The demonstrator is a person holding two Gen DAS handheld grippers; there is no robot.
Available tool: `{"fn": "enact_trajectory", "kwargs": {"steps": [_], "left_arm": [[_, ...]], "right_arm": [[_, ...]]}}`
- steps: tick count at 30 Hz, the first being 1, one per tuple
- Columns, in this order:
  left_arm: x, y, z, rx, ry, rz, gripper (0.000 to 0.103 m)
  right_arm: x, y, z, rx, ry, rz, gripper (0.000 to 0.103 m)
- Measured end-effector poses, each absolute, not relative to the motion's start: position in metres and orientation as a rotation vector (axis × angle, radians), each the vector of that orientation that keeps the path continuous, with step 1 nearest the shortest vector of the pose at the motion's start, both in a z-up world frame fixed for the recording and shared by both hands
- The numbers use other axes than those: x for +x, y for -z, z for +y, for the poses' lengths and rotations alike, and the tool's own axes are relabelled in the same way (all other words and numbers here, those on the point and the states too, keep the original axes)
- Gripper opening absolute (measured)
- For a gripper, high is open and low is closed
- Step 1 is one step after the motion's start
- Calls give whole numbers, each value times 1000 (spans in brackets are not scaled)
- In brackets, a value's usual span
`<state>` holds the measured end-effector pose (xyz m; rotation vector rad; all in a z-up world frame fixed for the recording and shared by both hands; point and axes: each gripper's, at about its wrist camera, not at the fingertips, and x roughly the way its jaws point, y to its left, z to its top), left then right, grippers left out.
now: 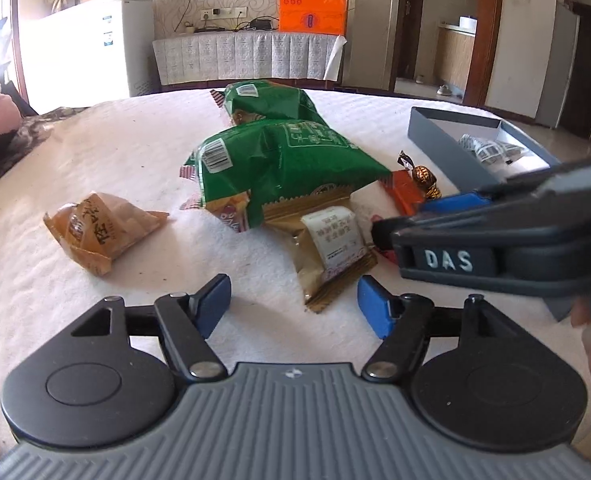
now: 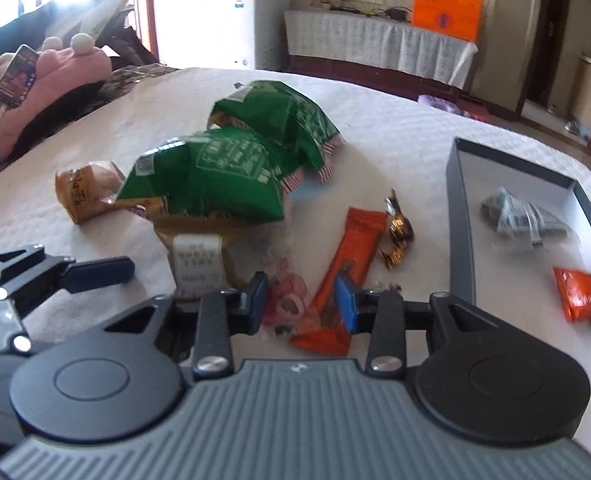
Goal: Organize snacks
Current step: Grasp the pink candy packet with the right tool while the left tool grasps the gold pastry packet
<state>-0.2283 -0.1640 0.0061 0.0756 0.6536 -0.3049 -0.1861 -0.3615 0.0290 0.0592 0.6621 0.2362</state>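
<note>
Snacks lie on a white bedspread. Two green bags (image 1: pixel 283 160) (image 2: pixel 211 176) overlap in the middle, the near one resting on a gold packet with a white label (image 1: pixel 331 248) (image 2: pixel 197 256). A tan packet (image 1: pixel 95 228) (image 2: pixel 83 192) lies to the left. An orange bar (image 2: pixel 351 256) and a brown foil candy (image 2: pixel 397 232) lie beside a grey box (image 1: pixel 439 140) (image 2: pixel 459 208). My left gripper (image 1: pixel 293 306) is open, just short of the gold packet. My right gripper (image 2: pixel 301 300) is open over a pink candy (image 2: pixel 289 300) and the orange bar's near end.
The grey box holds a white-grey packet (image 2: pixel 519 216) and a small orange packet (image 2: pixel 579 292). A pink plush (image 2: pixel 51 76) and a phone (image 2: pixel 15 76) lie at the far left. A white freezer (image 1: pixel 91 40) and a TV stand (image 1: pixel 247 56) stand beyond the bed.
</note>
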Motion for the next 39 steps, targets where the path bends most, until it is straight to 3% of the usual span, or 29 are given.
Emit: {"fn": "enact_trajectory", "kwargs": {"steps": [8,10,14,28,30,35,39], "left_arm": [[-231,-4,-164,143,271,643,84],[-231,-4,-163,138,261,647,86],[-229,-2,-161,123,257,647,92],[-217,4,-177,134,357,609,91],[-214,4,-182,137,375,593,84],[-215,4,-186,134,419,566,47],[-218,2,-185,129,418,569,45]], "right_arm": [[-187,-26,-344,-98,-279,659,36],[-191,-28,-337,-158,-302,630,31],[-184,-24,-350,-41,-325,681,29],[-209,-16,-402,211,-255,756,15],[-210,-15,-404,229,-255,758,15],[-213,-16,-396,182,-241,752,18],[-218,-22,-389,149,-246,739,19]]}}
